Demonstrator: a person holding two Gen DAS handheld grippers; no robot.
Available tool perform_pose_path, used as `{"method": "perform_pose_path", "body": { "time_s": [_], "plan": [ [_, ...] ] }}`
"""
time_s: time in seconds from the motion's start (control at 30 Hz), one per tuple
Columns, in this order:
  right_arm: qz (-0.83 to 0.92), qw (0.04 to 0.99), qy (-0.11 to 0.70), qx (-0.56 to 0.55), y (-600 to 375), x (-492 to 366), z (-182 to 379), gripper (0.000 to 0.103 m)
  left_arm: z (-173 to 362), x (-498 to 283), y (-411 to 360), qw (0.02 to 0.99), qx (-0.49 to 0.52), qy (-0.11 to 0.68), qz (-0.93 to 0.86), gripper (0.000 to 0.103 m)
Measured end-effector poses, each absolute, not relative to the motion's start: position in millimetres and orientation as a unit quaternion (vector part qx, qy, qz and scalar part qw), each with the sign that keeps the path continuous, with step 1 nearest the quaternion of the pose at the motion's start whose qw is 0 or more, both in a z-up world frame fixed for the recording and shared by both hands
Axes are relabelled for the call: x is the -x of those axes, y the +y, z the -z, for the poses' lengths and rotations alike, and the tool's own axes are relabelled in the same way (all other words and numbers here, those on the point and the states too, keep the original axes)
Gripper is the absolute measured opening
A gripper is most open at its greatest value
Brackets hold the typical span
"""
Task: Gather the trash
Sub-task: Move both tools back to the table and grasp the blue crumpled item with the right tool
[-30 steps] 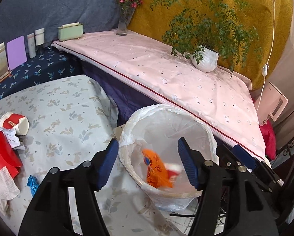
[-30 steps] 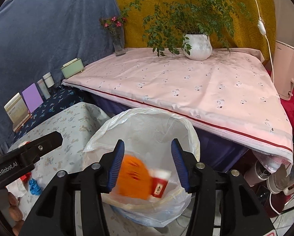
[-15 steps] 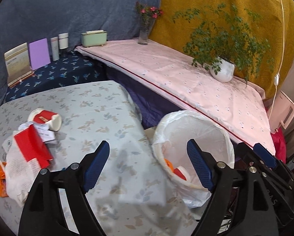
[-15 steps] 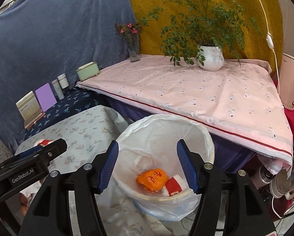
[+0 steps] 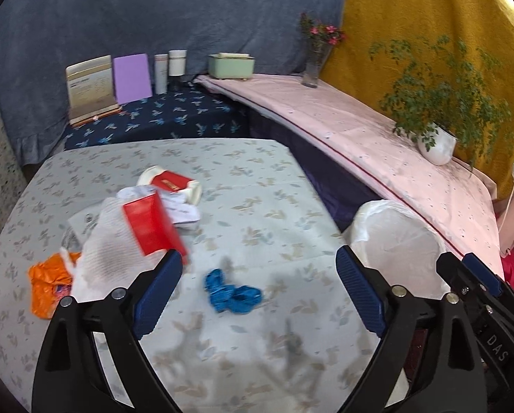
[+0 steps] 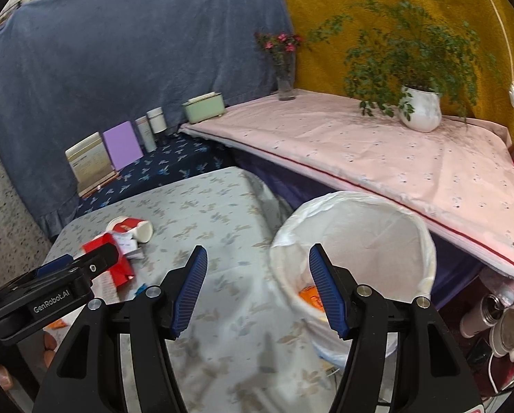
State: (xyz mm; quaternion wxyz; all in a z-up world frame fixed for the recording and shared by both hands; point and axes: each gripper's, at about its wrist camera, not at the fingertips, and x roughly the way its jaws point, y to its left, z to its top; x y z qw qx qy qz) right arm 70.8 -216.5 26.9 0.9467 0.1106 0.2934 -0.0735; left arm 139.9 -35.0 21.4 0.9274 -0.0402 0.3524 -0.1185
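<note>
My left gripper (image 5: pixel 258 294) is open and empty above the floral table (image 5: pixel 257 179). A crumpled blue wrapper (image 5: pixel 232 292) lies between its fingers. To the left lie a red box (image 5: pixel 150 227), a white mesh bag (image 5: pixel 108 258), an orange wrapper (image 5: pixel 46 285), crumpled paper (image 5: pixel 181 206) and a tipped red-and-white cup (image 5: pixel 170 184). The white-lined bin (image 5: pixel 394 241) stands off the table's right edge. My right gripper (image 6: pixel 258 289) is open and empty at the bin's left rim (image 6: pixel 281 251); an orange wrapper (image 6: pixel 310 294) lies inside. The cup (image 6: pixel 133 229) and red box (image 6: pixel 119 268) show on the table.
A pink-covered shelf (image 5: pixel 377 130) runs behind the bin with a potted plant (image 5: pixel 436 141), a flower vase (image 5: pixel 315 69) and a green box (image 5: pixel 231 65). Cards and bottles (image 5: pixel 129 79) stand on a dark blue ledge. Bottles and cables (image 6: pixel 497 320) lie on the floor at right.
Both grippers have swung left from above the bin toward the table. The orange wrapper and a small red-and-white item fell into the bin. The left gripper now hovers over the blue wrapper.
</note>
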Motion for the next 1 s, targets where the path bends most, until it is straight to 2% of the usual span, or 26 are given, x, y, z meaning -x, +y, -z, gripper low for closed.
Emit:
{"method": "perform_pose_path", "body": {
  "time_s": [0.27,0.53,1.0],
  "plan": [
    [0.037,0.945,0.311,-0.098,-173,-79,-18,0.06,-6,-139,17,0.926,0.055,0.366,0.074,0.087],
    [0.011,0.939,0.334,-0.085,-139,-92,-2,0.06,15,-135,60,0.921,0.056,0.383,0.035,0.093],
    [-0.017,0.921,0.382,-0.076,-99,-129,43,0.06,57,-142,106,0.901,0.085,0.425,0.003,0.093]
  ]
}}
